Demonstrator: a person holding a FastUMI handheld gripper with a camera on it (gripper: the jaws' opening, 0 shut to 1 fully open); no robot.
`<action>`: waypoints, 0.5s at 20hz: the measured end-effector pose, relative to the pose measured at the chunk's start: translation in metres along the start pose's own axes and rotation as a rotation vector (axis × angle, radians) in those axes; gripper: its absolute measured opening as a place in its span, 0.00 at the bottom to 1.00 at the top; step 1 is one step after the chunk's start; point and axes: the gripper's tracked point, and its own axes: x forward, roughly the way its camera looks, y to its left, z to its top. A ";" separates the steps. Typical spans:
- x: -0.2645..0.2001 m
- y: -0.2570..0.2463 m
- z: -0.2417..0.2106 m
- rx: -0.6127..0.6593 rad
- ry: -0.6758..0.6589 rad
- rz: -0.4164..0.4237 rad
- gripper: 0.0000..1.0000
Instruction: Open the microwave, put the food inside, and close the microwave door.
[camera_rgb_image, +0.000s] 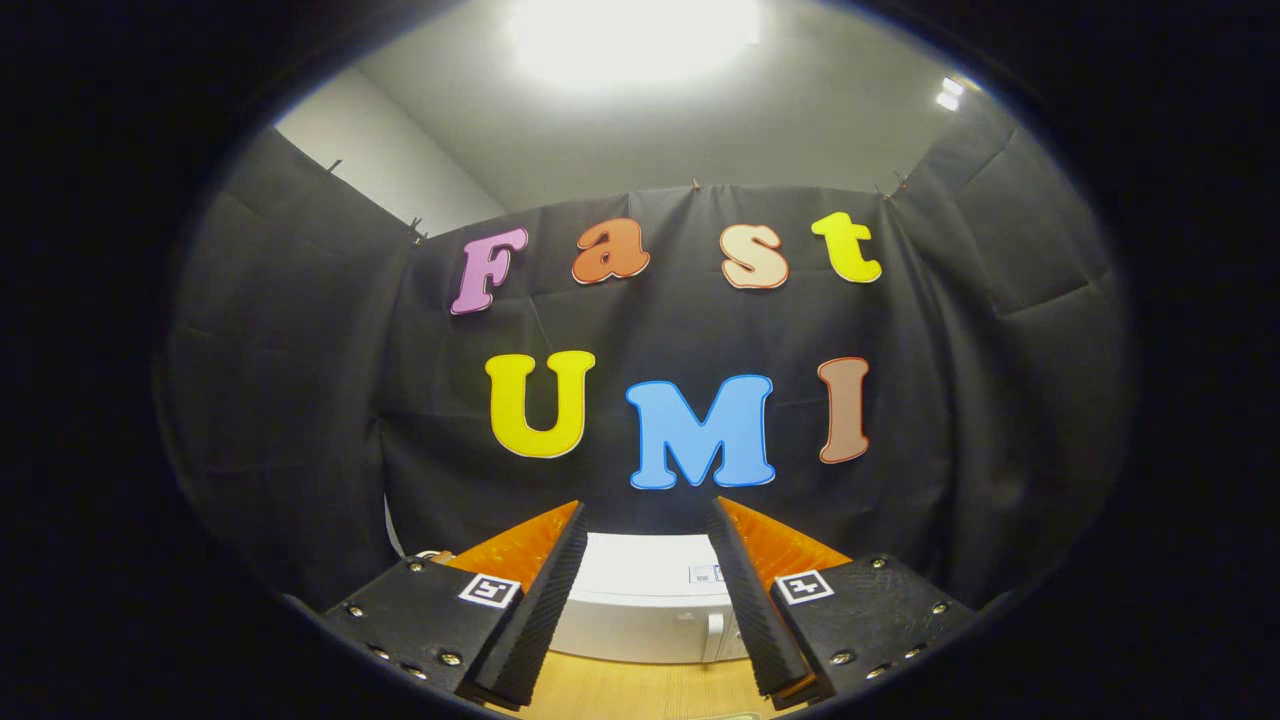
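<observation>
While I held the rig level and looked forward along it, the gripper (648, 510) stood wide, its two fingers spread well apart with nothing between them and nothing pressed by either pad. Each finger (540, 600) carried a ribbed inner face, and on the flat block behind each one sat a small square printed marker (490, 589), one on the left block and one on the right. Through the gap between the fingers I saw the microwave (645, 600), a white box standing just ahead and somewhat below the tips, well apart from them. I looked down on its flat top, which had a small label near the right finger, too small for me to make out. Its front face showed below that top, and a pale upright handle (714, 636) ran down the right part of that face, close beside the inner edge of the right finger in my view. The door appeared shut, flush with the front, though so little of it showed that I could not be sure. The microwave rested on a wooden table (640, 690), a strip of light brown grain lying between the finger bases. A thin white cable (392, 530) curved up beside the left rear of the microwave. Behind everything hung the black cloth wall (300, 400) of the booth, creased and pinned along its upper edge, and above it a pale ceiling with a bright lamp (635, 35) glaring overhead.
</observation>
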 end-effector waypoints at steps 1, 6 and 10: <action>0.002 0.002 -0.003 -0.001 0.006 0.006 0.78; 0.009 0.010 -0.014 -0.040 0.004 0.016 0.78; 0.015 0.007 -0.023 -0.038 0.008 0.003 0.78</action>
